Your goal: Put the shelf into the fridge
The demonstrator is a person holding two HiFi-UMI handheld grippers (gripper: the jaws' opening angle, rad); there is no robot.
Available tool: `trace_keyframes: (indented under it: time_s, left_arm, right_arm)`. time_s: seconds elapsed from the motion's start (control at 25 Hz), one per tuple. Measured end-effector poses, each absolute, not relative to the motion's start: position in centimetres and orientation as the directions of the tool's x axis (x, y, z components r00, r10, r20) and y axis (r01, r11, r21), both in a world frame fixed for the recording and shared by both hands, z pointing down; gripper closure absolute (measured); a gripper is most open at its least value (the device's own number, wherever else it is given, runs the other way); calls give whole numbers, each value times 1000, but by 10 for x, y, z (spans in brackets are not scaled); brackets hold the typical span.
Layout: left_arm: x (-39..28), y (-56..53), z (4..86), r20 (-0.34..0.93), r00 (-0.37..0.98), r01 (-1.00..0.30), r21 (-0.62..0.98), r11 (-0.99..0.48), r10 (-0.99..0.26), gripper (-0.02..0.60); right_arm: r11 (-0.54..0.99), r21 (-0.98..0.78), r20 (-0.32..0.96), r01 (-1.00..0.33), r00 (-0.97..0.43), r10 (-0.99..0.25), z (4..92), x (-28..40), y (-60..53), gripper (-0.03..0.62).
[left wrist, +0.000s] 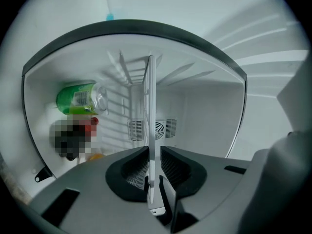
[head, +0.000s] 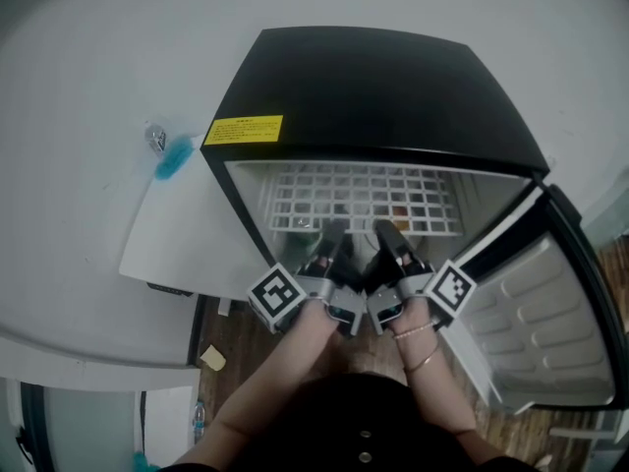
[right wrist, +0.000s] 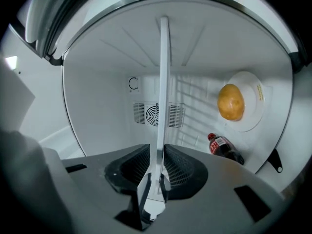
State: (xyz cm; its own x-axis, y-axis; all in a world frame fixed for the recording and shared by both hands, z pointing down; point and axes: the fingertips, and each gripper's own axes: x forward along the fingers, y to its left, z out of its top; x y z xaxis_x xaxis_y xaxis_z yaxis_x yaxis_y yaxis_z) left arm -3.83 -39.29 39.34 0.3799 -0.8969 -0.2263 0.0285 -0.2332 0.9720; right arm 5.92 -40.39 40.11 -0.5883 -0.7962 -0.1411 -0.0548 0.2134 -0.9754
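Note:
A white wire shelf [head: 364,198] lies level inside the open black mini fridge [head: 378,91]. Both grippers hold its front edge. My left gripper [head: 332,236] is shut on the shelf, which shows edge-on [left wrist: 150,130] between its jaws in the left gripper view. My right gripper [head: 388,234] is shut on the same front edge, seen edge-on as a white bar [right wrist: 161,111] in the right gripper view. The two grippers sit side by side at the fridge's mouth.
The fridge door [head: 550,303] hangs open at the right. Inside are a green bottle [left wrist: 80,99], a cola bottle [right wrist: 225,148] and a yellow round fruit on a plate [right wrist: 230,102]. A fan vent [right wrist: 158,114] sits on the back wall. A white table [head: 88,195] stands left.

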Motion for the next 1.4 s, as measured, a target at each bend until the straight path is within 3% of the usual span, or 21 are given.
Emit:
trace_keyframes:
  time_s: [0.36,0.64,0.88,1.16,1.4]
  left_arm:
    - [-29,-355,394,-234,448,28,968,-248,-863,518]
    - [-19,-321,382,-231,541,-84,942,-325,-809,518]
    - [-21,-300,375,-198,561,-233,894,-383,-804,537]
    - [-23,-285,369,-142,573,-506,713,-485,-807,566]
    - [-21,-278,367,-105,576,-631,573,-523,-810,571]
  right_arm:
    - [273,-949,-130,-158,-593,-794,394,57,-364,517]
    - [344,-895,-111,-285,-605,-789,383,55,-330,517]
    - [400,-833,-103,-382,-603,-791,375,52,-307,519]
    - [457,-750,-103,-479,-597,-795,363,52,-291,544]
    - [527,-561,-75,-639,-594,-801,352,49,-281,570]
